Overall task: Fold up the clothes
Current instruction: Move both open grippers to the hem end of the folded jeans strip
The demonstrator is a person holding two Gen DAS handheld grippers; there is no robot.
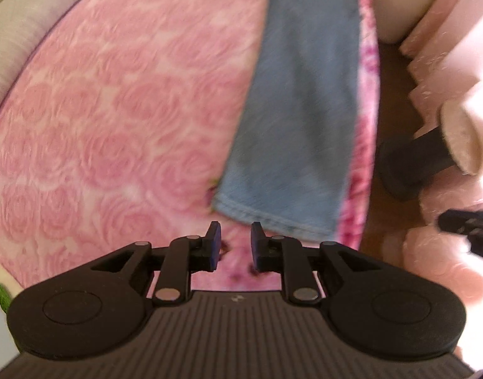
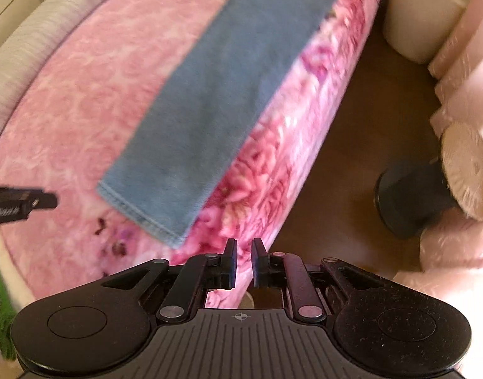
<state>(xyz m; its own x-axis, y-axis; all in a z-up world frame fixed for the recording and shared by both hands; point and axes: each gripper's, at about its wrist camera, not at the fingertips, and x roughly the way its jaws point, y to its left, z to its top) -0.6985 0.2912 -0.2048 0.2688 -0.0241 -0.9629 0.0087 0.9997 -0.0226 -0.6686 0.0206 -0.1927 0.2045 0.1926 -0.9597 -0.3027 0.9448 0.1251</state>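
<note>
Folding jeans: between grasps

Hovering above the bed, left tool [image 1: 234,243] and right tool [image 2: 244,260] both stand slightly released, nothing between the pads. Long blue denim jeans leg [image 1: 298,120] lies flat along the pink rose-patterned blanket [image 1: 115,110] edge. Next move likely: descend, pinch hem corners, fold lengthwise end over.

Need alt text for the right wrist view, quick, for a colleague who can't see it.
Blue denim jeans lie flat along the edge of a bed with a pink rose blanket. The right gripper hangs above the hem, jaws slightly apart, holding nothing. Brown floor and a black-based stool lie to the right.
</note>
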